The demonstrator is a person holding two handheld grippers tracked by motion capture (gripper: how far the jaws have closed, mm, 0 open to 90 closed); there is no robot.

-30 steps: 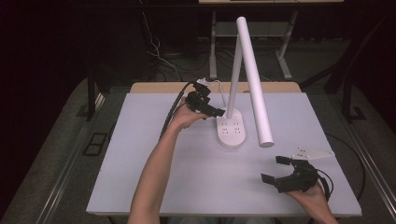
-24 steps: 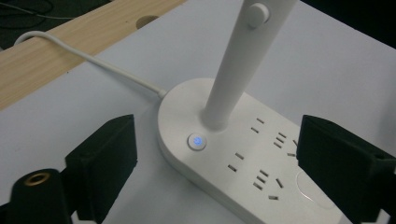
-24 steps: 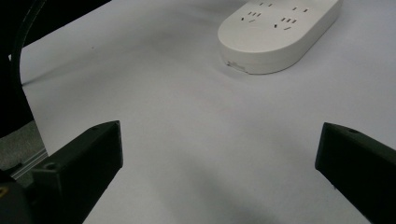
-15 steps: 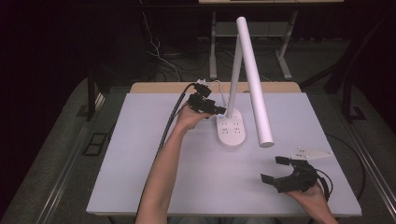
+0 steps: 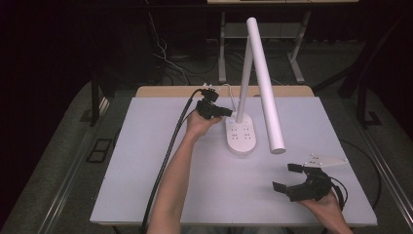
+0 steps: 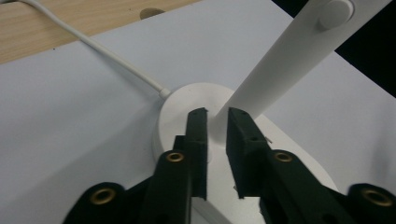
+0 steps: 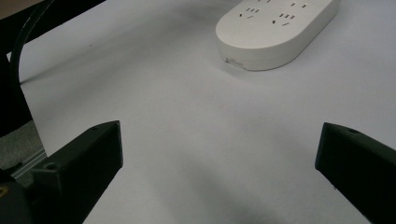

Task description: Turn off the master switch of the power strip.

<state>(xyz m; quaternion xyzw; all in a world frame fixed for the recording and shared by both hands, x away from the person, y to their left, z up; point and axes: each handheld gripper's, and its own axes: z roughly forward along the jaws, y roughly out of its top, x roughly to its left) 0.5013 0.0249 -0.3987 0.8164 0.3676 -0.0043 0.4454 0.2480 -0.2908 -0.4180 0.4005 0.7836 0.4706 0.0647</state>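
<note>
Lamp (image 5: 253, 83) stands at twelve o'clock on my white table (image 5: 146, 180), its oval socketed base (image 5: 240, 135) running long from twelve toward six, its post (image 5: 244, 83) rising upright and its long head bar (image 5: 265, 83) slanting down toward five o'clock. From the left gripper view I see what the high view hides: my left gripper (image 6: 215, 122) has its jaws narrowed around the foot of the post, though I cannot tell if they touch it, with the white cord (image 6: 93, 44) leaving the base toward eleven o'clock. My right gripper (image 5: 293, 177) rests spread wide at five o'clock, well apart from the base, holding nothing.
</note>
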